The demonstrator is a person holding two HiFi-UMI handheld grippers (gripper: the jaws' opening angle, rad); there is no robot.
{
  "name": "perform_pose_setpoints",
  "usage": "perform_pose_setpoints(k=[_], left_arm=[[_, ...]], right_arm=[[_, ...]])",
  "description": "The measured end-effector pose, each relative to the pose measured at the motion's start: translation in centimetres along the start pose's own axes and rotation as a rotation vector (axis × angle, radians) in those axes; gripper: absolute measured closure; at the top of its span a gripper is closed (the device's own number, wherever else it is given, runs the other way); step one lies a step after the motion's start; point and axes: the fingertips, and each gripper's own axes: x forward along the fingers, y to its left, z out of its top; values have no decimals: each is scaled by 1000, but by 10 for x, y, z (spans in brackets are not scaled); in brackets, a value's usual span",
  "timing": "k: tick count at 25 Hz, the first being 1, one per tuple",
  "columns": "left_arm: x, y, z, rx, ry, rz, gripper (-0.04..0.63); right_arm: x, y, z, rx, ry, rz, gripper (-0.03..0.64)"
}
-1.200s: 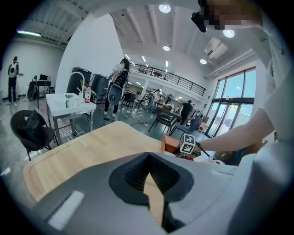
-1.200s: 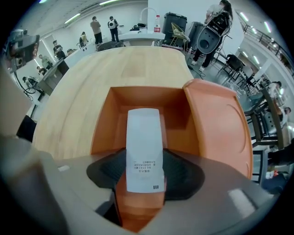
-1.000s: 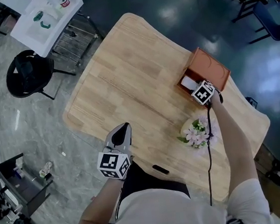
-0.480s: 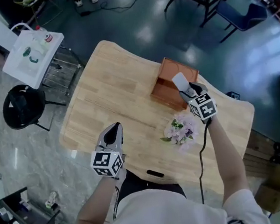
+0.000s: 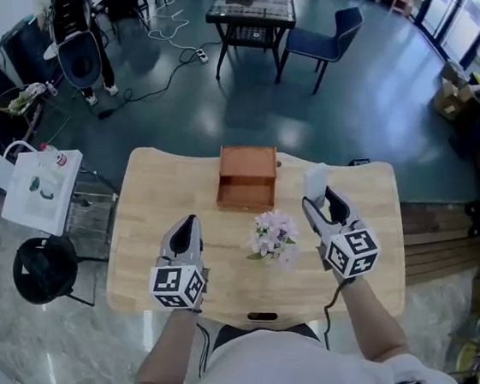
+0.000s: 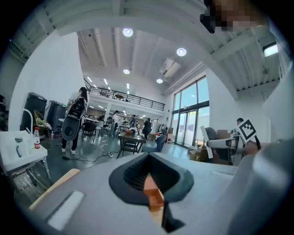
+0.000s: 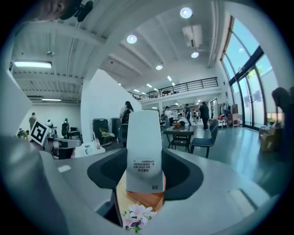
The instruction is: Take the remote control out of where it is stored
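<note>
Open-plan lab hall — round ceiling lights (image 7: 132, 39), far mezzanine railing (image 7: 183, 87), tall glazing (image 7: 248, 87) at right, polished floor (image 5: 215, 121), far table (image 5: 249, 7), blue chair (image 5: 325, 35).

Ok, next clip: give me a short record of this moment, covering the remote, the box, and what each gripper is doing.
remote control: clamped between the jaws of the right gripper, sticking out past their tips, clear of the box
box: on the table, open, beyond the flowers
left gripper: jaws together, holding nothing
task step: remote out of its storage
</note>
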Motion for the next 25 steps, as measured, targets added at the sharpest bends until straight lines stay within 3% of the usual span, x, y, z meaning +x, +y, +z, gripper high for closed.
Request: perform_pose_setpoints(k=[9,25], left_arm=[[-1,-67,25,55,-29,-116,595],[-13,-78,41,99,-59,-130,595]], right_arm=[[-84,-17,33,72,-168,-110,350],[-90,-13,43,55,-193,-135,351]])
